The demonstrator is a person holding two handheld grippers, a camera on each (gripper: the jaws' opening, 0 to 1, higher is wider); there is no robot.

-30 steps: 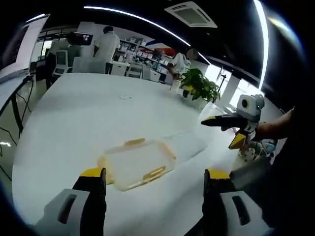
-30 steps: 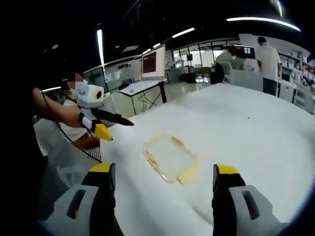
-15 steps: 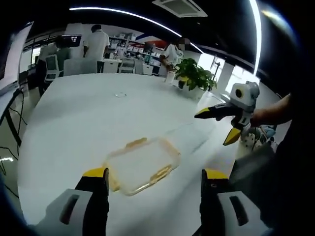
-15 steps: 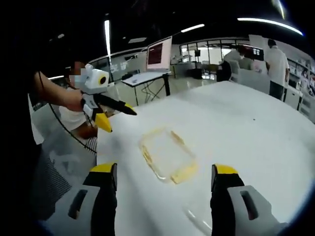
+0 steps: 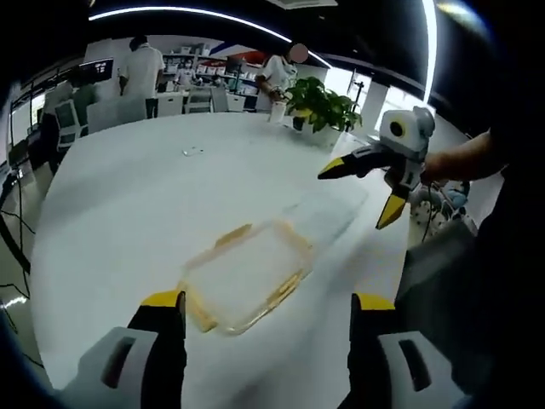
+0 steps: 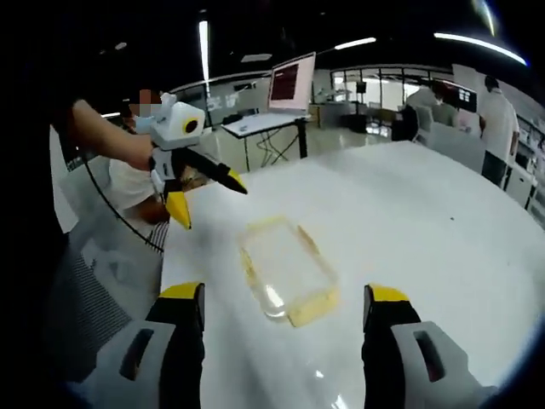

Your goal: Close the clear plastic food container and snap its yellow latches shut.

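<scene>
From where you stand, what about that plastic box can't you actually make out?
- Container, left gripper view: too blurred to tell whether the yellow latches are snapped.
- Clear lid beyond it: see-through, edges barely traceable.
- Container, right gripper view: glare hides whether anything is inside.

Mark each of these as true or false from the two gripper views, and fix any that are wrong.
1. The clear container rests on the white table. True.
2. The left gripper is shut on a yellow latch. False: its jaws stand wide apart, short of the container and touching nothing.
3. The right gripper hangs in the air with its jaws spread. True.
4. A potted green plant stands at the table's far side in the left gripper view. True.
5. The container is stacked on a red tray. False: it sits directly on the white tabletop.
</scene>
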